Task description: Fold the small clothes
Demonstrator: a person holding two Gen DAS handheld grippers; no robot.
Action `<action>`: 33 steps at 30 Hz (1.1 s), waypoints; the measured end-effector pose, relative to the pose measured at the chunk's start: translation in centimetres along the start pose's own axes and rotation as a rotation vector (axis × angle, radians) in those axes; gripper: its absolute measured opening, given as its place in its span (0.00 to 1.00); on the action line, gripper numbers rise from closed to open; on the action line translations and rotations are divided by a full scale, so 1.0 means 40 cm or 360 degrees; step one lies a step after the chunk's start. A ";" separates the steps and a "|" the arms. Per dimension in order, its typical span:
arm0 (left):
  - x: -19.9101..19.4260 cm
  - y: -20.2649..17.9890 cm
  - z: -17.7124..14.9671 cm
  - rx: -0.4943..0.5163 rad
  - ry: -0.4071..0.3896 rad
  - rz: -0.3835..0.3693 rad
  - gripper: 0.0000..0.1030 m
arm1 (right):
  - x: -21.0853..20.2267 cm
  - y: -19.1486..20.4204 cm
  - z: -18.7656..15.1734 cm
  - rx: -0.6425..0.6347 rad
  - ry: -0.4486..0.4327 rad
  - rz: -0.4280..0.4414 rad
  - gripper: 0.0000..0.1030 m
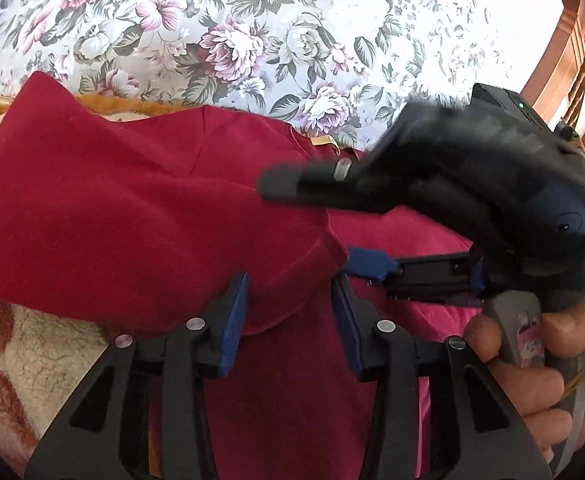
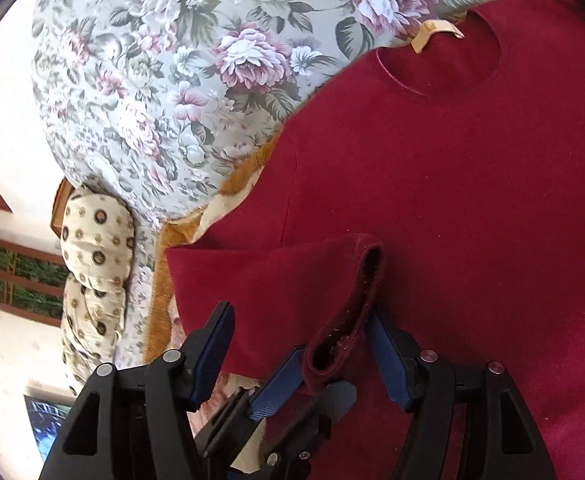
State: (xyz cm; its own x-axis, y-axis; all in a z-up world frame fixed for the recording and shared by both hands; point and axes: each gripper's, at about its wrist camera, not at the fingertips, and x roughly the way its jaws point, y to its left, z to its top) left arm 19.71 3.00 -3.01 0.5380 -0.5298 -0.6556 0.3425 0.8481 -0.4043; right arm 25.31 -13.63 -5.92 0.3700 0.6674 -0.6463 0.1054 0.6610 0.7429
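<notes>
Your red shirt [image 2: 452,200] lies spread on the bed, over a fleecy orange-and-cream blanket [image 1: 32,360] and the floral bedspread [image 1: 252,32], neckline and its tan label [image 2: 436,34] at the far end in the right wrist view. One sleeve [image 1: 132,220] is lifted and folded across the body of the shirt. Your left claw [image 1: 290,312] stands spread, the sleeve's hem hanging between its blue pads [image 1: 234,320], not pinched. Your right claw [image 1: 316,228] reaches in from the right, blurred; one blue pad sits right at the sleeve's cuff. In the right wrist view your right claw [image 2: 300,354] is spread too, and the open cuff [image 2: 348,312] droops between its fingers. The left claw's blue pad pokes up just below that cuff — touching it, I think, but I can't tell for sure. A patterned pillow [image 2: 92,248] rests at the bed's left edge.
</notes>
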 end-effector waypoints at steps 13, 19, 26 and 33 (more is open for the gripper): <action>-0.061 0.089 -0.058 -0.0335 -0.0129 -0.0033 0.40 | -0.187 -0.060 0.165 -0.0503 -0.0221 -0.0580 0.06; -0.044 0.073 -0.053 -0.0281 -0.0105 0.0020 0.40 | -0.307 -0.183 0.261 -0.0461 -0.0203 -0.0625 0.06; -0.054 0.090 -0.060 -0.0319 -0.0112 -0.0030 0.40 | -0.349 -0.232 0.267 -0.0496 -0.0246 -0.0681 0.06; -0.054 0.091 -0.059 -0.0323 -0.0114 -0.0038 0.40 | -0.339 -0.292 0.274 -0.0442 -0.0280 -0.0731 0.06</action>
State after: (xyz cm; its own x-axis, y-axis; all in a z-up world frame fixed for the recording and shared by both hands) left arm 17.96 7.24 -4.57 0.5876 -0.5426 -0.6002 0.1976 0.8156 -0.5438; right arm 29.19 -34.16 -3.94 0.4944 0.2381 -0.8360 0.0538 0.9515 0.3028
